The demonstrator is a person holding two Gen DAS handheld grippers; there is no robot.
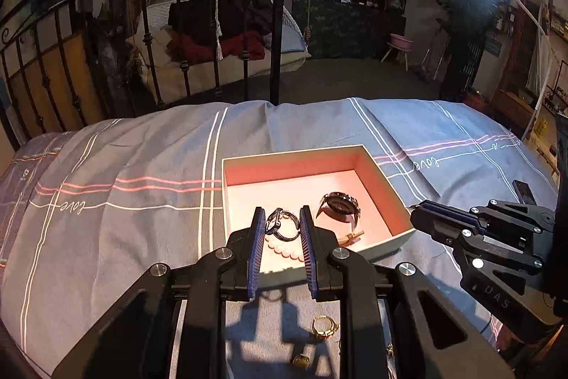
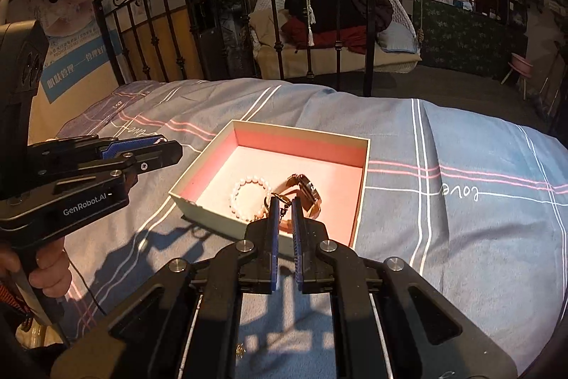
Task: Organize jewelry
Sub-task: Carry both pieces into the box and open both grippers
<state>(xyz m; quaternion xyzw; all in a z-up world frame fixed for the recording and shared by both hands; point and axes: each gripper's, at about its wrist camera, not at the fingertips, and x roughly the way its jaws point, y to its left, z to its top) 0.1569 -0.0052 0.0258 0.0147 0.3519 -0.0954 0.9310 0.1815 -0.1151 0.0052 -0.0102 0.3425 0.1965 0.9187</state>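
An open box with a pink inside [image 1: 376,162] [image 2: 360,148] sits on the bed. In it lie a pearl bracelet [image 2: 245,198] [image 1: 284,251] and a watch with a dark face [image 1: 339,203] [image 2: 305,189]. My left gripper [image 1: 282,214] is shut on a dark beaded bracelet [image 1: 284,222] over the box's near side. My right gripper [image 2: 285,203] is narrowly shut on a small dark earring with a gold hook [image 2: 282,205] above the box. A gold ring [image 1: 325,327] and a second small gold piece [image 1: 301,359] lie on the bedspread below the left gripper.
A blue-grey bedspread [image 1: 142,219] [image 2: 461,237] with white and pink stripes covers the bed. A black iron bed frame [image 1: 277,23] [image 2: 333,6] stands behind it. A tiny gold piece [image 2: 240,348] lies under the right gripper.
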